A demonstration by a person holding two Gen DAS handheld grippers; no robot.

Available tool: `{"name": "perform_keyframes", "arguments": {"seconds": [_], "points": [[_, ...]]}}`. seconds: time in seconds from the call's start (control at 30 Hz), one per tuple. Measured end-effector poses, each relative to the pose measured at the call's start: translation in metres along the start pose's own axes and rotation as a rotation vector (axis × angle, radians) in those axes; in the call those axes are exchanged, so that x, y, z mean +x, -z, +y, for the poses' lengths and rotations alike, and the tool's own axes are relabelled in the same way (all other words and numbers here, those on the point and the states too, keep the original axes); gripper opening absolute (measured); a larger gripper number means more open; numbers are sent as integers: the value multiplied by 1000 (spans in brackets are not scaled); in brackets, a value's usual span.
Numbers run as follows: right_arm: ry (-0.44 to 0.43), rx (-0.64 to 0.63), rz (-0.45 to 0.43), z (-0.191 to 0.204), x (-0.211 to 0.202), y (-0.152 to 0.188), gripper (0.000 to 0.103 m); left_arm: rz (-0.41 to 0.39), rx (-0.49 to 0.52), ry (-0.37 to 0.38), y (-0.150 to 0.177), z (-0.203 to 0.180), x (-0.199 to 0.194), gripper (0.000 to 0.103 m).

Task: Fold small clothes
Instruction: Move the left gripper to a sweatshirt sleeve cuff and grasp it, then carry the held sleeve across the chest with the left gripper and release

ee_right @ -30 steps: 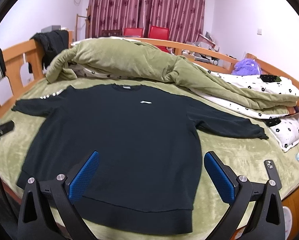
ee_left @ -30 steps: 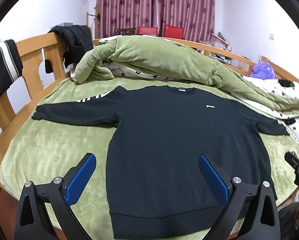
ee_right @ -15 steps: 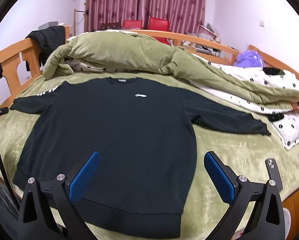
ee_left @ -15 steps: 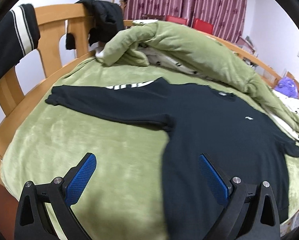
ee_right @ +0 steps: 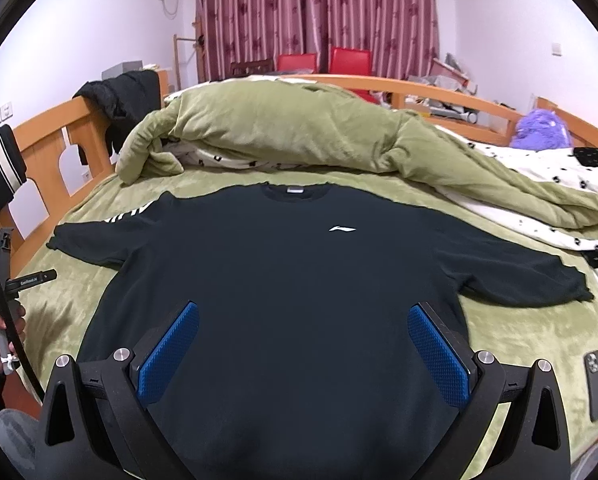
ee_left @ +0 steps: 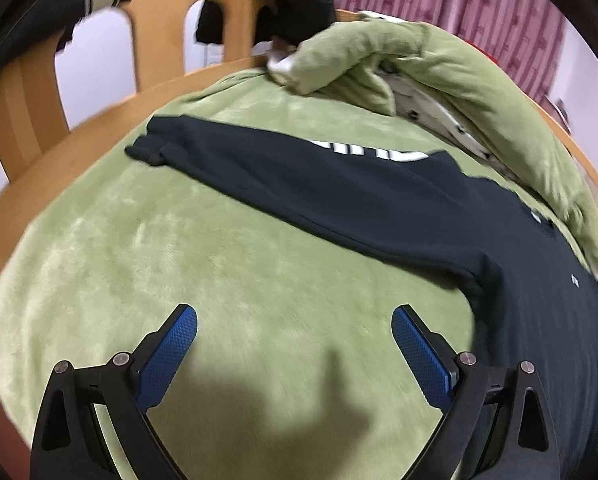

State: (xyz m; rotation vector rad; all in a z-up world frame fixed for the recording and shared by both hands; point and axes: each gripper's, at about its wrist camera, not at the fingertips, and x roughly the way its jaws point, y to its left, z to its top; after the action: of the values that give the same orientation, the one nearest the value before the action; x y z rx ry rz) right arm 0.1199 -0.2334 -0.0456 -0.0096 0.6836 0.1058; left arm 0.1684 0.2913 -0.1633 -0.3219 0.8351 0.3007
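Observation:
A black long-sleeved sweatshirt [ee_right: 291,280] lies flat, front up, on the green bed cover [ee_right: 67,320], both sleeves spread out. In the left wrist view its left sleeve [ee_left: 299,176] runs across the cover, the cuff at the far left. My left gripper [ee_left: 295,320] is open and empty, above bare green cover short of that sleeve. My right gripper [ee_right: 303,320] is open and empty, above the sweatshirt's lower body. The hand-held left gripper also shows in the right wrist view [ee_right: 27,280] at the bed's left edge.
A bunched green quilt [ee_right: 283,136] lies behind the sweatshirt's collar. A wooden bed rail [ee_right: 55,140] with dark clothes hung on it runs along the left. A phone [ee_right: 595,384] lies on the cover at the front right. A white dotted blanket [ee_right: 539,184] lies at the right.
My left gripper has swung left and forward, from over the sweatshirt's body to above the cover near the left sleeve. My right gripper has moved closer over the sweatshirt. Both stay open.

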Motion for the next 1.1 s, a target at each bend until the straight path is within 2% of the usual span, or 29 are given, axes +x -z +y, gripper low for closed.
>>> {"name": "perform_keyframes", "arguments": {"seconds": [0.3, 0.47, 0.57, 0.7, 0.73, 0.8, 0.87, 0.93, 1.1], "points": [[-25, -1, 80, 9, 81, -6, 101, 0, -102, -99, -51, 43, 74, 96], [-48, -10, 120, 13, 112, -18, 99, 8, -150, -141, -81, 60, 114, 90], [-54, -26, 108, 14, 120, -23, 99, 8, -200, -152, -93, 72, 135, 87], [-54, -18, 72, 10, 125, -20, 99, -21, -212, -193, -107, 77, 146, 84], [-55, -17, 78, 9, 128, -18, 99, -27, -207, -209, -110, 76, 148, 80], [-56, -21, 93, 7, 133, -17, 99, -39, -189, -251, -118, 72, 152, 66], [-49, -25, 97, 3, 136, -15, 99, -56, -171, -275, -125, 68, 150, 27], [-43, -10, 96, -3, 137, -15, 99, -88, -139, -315, -132, 59, 141, 13], [-40, 53, 81, -26, 133, -16, 99, -165, -84, -279, -150, 28, 103, 10]]}}
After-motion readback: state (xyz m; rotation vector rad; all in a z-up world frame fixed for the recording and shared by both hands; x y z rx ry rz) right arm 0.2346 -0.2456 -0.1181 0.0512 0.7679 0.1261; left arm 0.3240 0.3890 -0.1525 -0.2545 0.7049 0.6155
